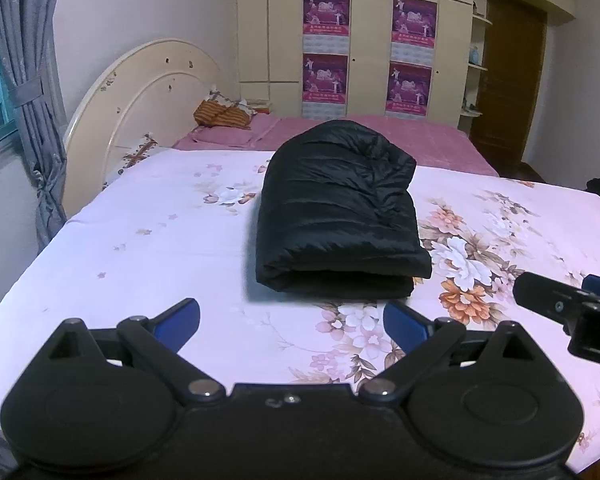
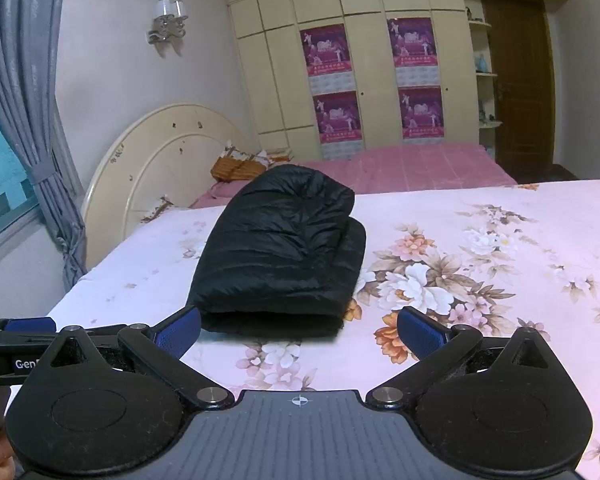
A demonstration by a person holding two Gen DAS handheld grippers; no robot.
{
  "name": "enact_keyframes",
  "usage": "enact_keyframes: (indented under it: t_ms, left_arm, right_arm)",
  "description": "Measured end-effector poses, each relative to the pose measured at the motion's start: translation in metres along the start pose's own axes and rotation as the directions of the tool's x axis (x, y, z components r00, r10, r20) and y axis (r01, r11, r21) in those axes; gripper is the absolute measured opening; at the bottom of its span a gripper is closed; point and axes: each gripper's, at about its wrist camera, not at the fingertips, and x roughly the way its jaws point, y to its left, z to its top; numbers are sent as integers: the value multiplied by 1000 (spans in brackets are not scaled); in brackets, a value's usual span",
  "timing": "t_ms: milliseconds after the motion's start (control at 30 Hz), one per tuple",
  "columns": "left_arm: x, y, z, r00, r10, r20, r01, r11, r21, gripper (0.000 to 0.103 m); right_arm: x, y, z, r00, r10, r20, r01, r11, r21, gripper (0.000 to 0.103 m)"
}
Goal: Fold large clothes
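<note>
A black quilted down jacket [image 1: 336, 208] lies folded into a thick rectangular bundle on the floral bed sheet [image 1: 148, 232]. In the right wrist view the same jacket [image 2: 284, 252] sits just beyond the fingers. My left gripper [image 1: 292, 322] hovers in front of the bundle's near edge, wide open, blue pads apart, holding nothing. My right gripper [image 2: 300, 334] is also wide open and empty, close to the near fold without touching it. The right gripper's finger shows at the right edge of the left wrist view [image 1: 560, 300].
A cream headboard [image 1: 140, 92] stands at the left, with a pink blanket [image 1: 380, 136] and pillows behind the jacket. Cupboards with purple posters [image 1: 326, 12] line the far wall, a brown door [image 1: 508, 80] is at right, and grey curtains [image 1: 24, 80] hang at left.
</note>
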Motion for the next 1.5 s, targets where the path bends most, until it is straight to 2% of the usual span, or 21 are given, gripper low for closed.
enact_keyframes:
  t_ms: [1500]
  left_arm:
    - [0, -3, 2, 1000, -3, 7, 3, 1000, 12, 101]
  right_arm:
    - [-2, -1, 2, 1000, 4, 4, -4, 1000, 6, 103]
